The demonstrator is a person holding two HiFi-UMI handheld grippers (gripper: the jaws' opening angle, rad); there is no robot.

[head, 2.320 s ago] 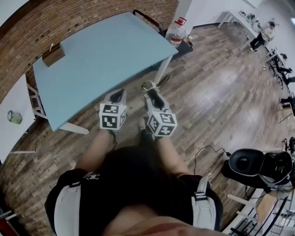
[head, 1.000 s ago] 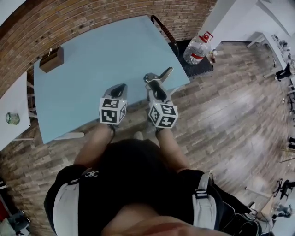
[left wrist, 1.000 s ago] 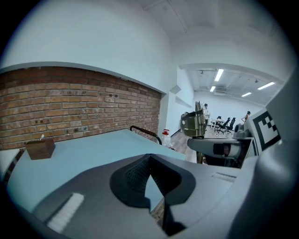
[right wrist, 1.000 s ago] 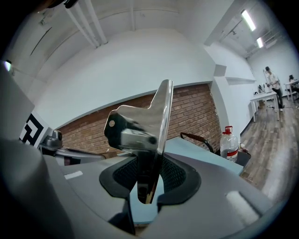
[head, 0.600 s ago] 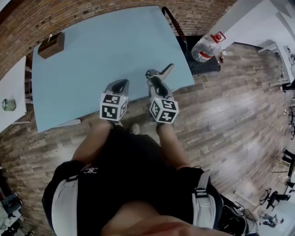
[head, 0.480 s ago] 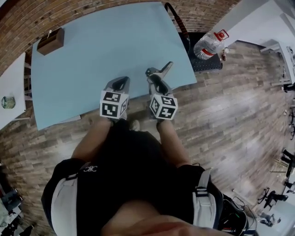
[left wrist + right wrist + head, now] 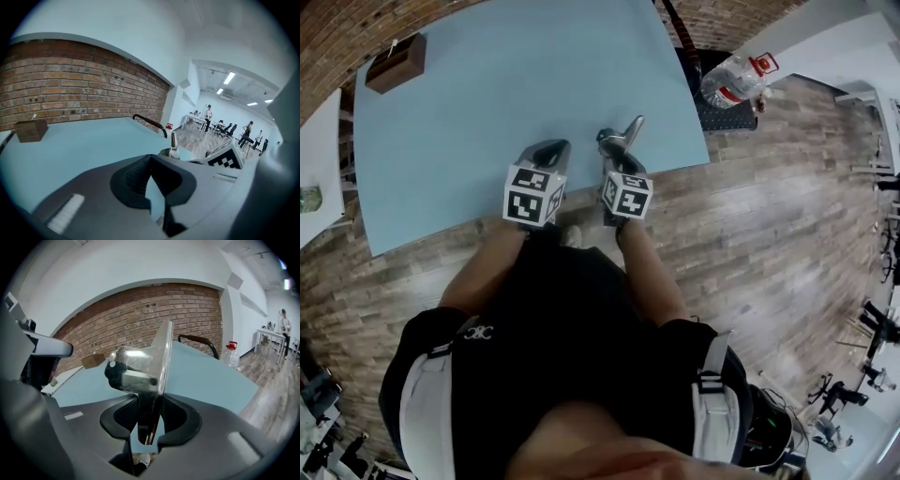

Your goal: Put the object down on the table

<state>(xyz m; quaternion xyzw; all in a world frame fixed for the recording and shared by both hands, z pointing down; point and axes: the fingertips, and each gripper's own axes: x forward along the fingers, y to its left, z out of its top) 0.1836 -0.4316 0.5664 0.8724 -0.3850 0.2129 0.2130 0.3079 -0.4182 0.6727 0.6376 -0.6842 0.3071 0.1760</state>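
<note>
- Since the earlier frames both grippers have come forward from over the plank floor point(image 7: 769, 216) to the near edge of the light blue table top point(image 7: 487, 84), and the right one has dipped.
- I read the right gripper point(image 7: 150, 404) as clamped on the lower edge of the clear plastic blister pack with a dark-and-silver item inside point(image 7: 157, 366).
- The left gripper point(image 7: 150, 159) has its tips together with nothing between them.
- The pack stands on edge, seen nearly edge-on from the right gripper view, with its bulge facing left.
- Its long axis runs straight out of the jaws, away from me and up to the right in the head view point(image 7: 628, 131).
- It is held over the table's near right part. I cannot tell whether it touches the surface.
- The table's near edge lies right under both grippers, and its right edge is near the pack.
- Ahead and to the left there is wide bare blue surface.
- The small brown wooden box point(image 7: 396, 64) sits at the far left corner, well apart.
- The clear water bottle with a red cap point(image 7: 733, 80) stands on the floor beyond the right edge.
</note>
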